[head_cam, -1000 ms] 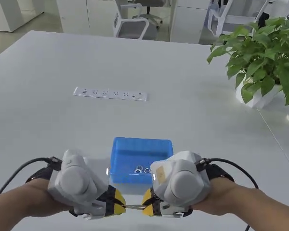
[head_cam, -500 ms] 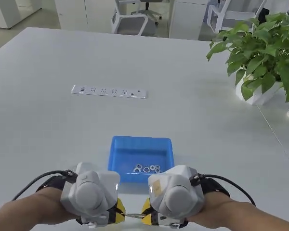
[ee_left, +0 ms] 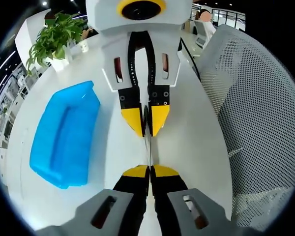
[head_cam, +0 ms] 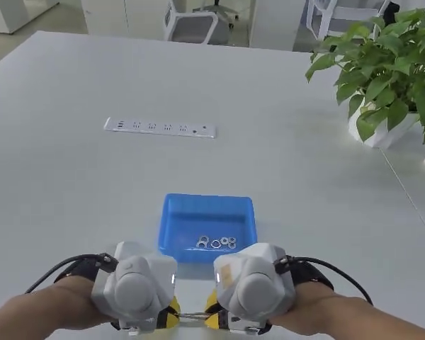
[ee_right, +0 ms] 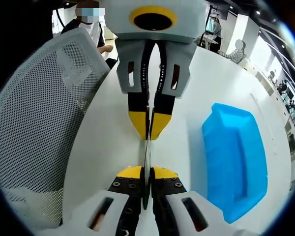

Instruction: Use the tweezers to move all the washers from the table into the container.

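A blue container [head_cam: 171, 225] sits on the white table and holds several washers [head_cam: 216, 244]. Just in front of it, near the table's front edge, my two grippers face each other tip to tip. A thin metal pair of tweezers [head_cam: 191, 316] spans the small gap between them. My left gripper [head_cam: 171, 316] is shut on one end, my right gripper [head_cam: 211, 316] on the other. In the left gripper view the tweezers [ee_left: 148, 145] run from my left gripper [ee_left: 150, 172] up to the right gripper [ee_left: 148, 118], with the container [ee_left: 64, 135] to the left. The right gripper view mirrors this: the tweezers [ee_right: 147, 147], my right gripper [ee_right: 146, 173] and the container [ee_right: 233, 157].
A white power strip [head_cam: 159, 127] lies mid-table beyond the container. A potted plant [head_cam: 389, 71] stands at the far right. Office chairs [head_cam: 191, 21] stand past the table's far edge. A mesh chair back [ee_left: 250, 123] is close behind the near edge.
Both grippers have drawn back from the container toward the table's near edge, still joined by the tweezers. The head camera has tilted, shifting the whole scene.
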